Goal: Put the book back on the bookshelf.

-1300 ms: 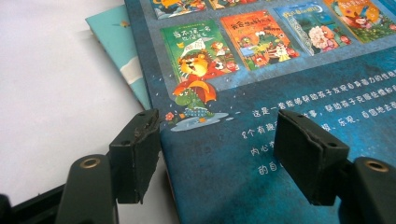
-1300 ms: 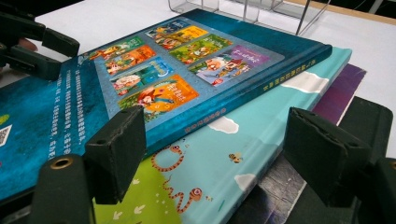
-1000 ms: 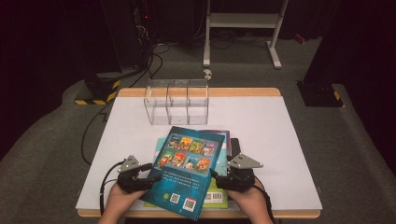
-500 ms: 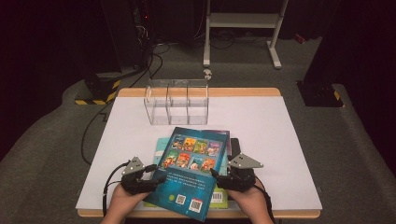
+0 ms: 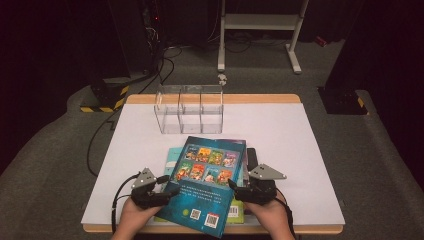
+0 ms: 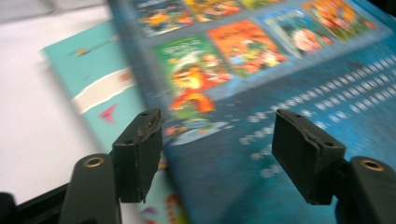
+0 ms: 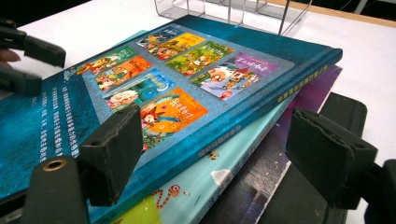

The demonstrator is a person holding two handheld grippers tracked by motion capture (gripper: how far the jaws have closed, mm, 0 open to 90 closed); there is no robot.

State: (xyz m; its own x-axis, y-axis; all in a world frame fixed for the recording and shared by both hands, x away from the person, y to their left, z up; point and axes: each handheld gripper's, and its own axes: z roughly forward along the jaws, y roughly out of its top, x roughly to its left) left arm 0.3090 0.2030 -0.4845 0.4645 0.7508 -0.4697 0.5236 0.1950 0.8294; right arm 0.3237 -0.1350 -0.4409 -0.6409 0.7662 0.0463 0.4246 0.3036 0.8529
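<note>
risk here: we have both grippers, left (image 5: 167, 192) and right (image 5: 239, 190), jaws open astride the blue book (image 5: 207, 185) edges; unclamped, it could skid off the stack.

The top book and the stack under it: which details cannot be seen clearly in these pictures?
- Top book: print blurred in the left gripper view; too small in the high view.
- Lower books: covers hidden under it.
- Left gripper and right gripper: contact with the book not clear.

Blue book (image 5: 207, 187): glossy hard cover; organiser (image 5: 190, 108): clear smooth plastic; table (image 5: 290, 135): matt white top, wooden edge.
</note>
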